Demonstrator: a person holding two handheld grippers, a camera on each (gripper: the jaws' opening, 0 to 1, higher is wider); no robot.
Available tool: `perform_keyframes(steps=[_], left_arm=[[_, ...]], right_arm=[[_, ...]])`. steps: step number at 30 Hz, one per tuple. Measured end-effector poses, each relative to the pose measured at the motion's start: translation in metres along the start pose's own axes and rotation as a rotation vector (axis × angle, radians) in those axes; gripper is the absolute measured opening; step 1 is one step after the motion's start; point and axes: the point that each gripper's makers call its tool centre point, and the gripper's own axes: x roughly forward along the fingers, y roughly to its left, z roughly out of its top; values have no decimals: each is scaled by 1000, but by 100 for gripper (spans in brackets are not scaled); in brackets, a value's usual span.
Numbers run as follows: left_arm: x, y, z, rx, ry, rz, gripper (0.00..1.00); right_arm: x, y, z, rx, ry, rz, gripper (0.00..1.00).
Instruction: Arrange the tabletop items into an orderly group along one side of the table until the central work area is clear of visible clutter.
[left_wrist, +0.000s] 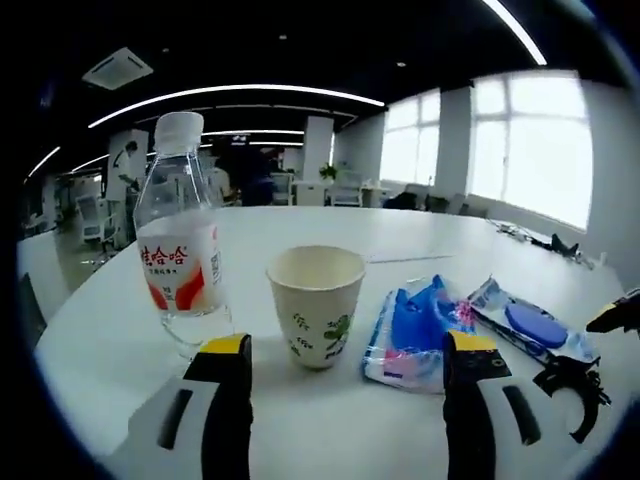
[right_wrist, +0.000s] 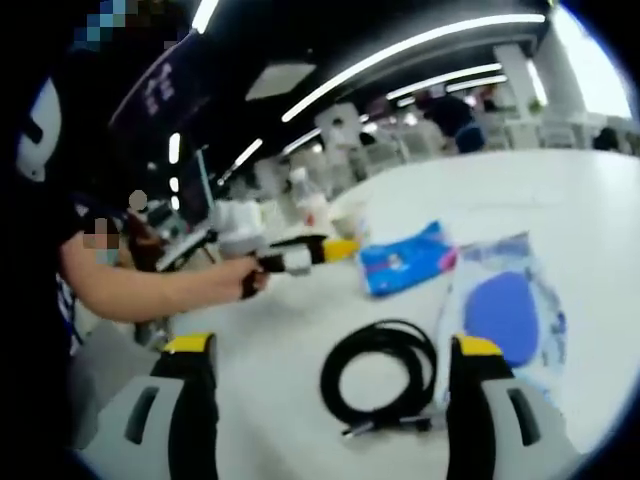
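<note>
Ahead of left tool (left_wrist: 345, 375), jaws apart: paper cup (left_wrist: 316, 303) between, probably untouched.

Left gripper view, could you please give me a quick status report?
Left gripper open, holding nothing. Cup dead ahead, bottle left, blue packet right. Right gripper open over cable.

Open-plan office | white table (left_wrist: 300, 420) in foreground | bright windows (left_wrist: 530, 150) along the right wall | curved ceiling light strips (left_wrist: 240, 95) | ceiling vent (left_wrist: 118, 68) | white columns (left_wrist: 318, 145).
</note>
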Motion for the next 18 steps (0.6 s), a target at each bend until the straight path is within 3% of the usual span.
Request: perform_keyframes(steps=[4, 12, 18], left_arm=[[-3, -13, -7, -12, 35, -23, 85], [-7, -35, -13, -4, 53, -40, 80], [-8, -40, -16, -9, 64, -37, 75]], right_arm=[[1, 1, -1, 1, 2, 4, 94], [2, 2, 0, -9, 6, -1, 94], [0, 1, 0, -16, 7, -5, 94]])
